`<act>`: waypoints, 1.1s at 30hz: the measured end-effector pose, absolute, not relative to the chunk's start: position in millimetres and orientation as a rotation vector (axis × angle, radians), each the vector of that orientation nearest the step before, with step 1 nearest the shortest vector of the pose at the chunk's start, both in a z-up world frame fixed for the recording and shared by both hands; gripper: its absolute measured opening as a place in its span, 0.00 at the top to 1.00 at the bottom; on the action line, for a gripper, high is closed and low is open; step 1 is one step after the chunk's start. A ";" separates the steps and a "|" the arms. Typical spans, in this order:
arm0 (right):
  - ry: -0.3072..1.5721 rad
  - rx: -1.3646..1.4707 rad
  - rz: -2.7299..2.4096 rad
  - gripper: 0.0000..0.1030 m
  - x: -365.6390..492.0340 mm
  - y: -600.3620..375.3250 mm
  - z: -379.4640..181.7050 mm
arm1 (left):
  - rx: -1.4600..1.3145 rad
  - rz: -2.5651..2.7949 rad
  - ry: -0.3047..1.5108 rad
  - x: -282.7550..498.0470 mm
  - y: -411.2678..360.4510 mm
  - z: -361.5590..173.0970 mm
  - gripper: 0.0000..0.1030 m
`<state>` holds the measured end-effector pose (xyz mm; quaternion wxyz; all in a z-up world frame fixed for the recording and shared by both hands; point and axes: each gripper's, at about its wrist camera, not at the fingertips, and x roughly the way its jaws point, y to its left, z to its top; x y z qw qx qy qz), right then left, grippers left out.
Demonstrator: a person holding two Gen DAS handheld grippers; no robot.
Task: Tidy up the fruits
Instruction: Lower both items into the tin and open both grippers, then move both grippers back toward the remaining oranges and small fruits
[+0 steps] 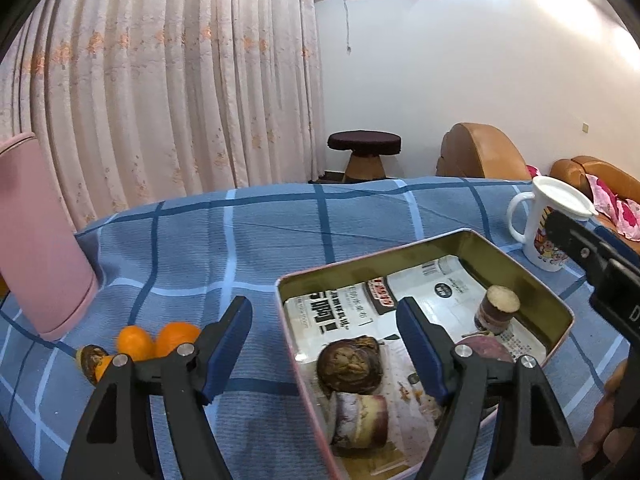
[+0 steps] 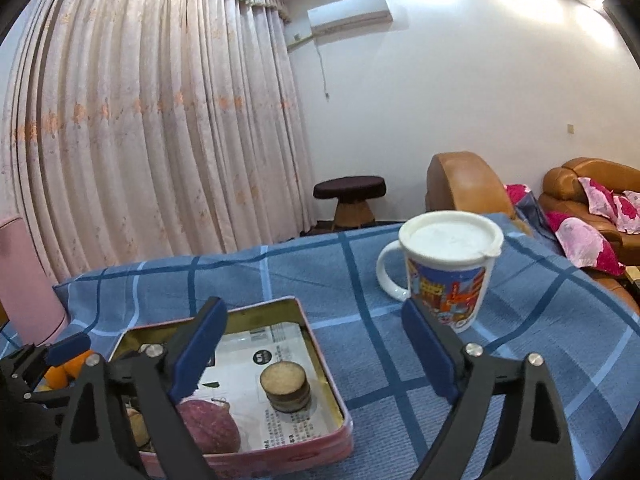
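Note:
A metal tin (image 1: 464, 240) lined with printed paper sits on the blue checked cloth. In it lie a dark wrinkled fruit (image 1: 350, 364), a cut purple-and-white chunk (image 1: 360, 420), a purple round piece (image 1: 486, 346) and an upright cut cylinder (image 1: 496, 308). Two oranges (image 1: 156, 340) and a dark-tipped piece (image 1: 94, 360) lie on the cloth left of the tin. My left gripper (image 1: 324, 344) is open and empty over the tin's left rim. My right gripper (image 2: 316, 354) is open and empty above the tin's right edge (image 2: 320, 356); the cylinder (image 2: 286, 388) and the purple piece (image 2: 212, 424) show there.
A white lidded mug (image 2: 444, 268) with a cartoon print stands right of the tin. A pink container (image 1: 36, 240) stands at the far left. Curtains, a stool (image 1: 364, 152) and orange sofas lie beyond the table's far edge.

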<state>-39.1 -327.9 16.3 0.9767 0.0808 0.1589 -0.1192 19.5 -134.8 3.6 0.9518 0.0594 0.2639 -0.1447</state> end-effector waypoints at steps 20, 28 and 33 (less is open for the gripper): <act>0.297 0.173 -0.265 0.07 -51.0 -313.1 16.0 | 0.125 -0.229 0.514 9.1 -105.3 3.9 0.26; 0.305 0.173 -0.266 0.07 -54.6 -299.4 16.2 | 0.113 -0.205 0.518 8.9 -84.2 3.5 0.26; 0.314 0.148 -0.265 0.07 -54.8 -283.7 16.0 | 0.105 -0.193 0.519 8.4 -70.8 3.5 0.26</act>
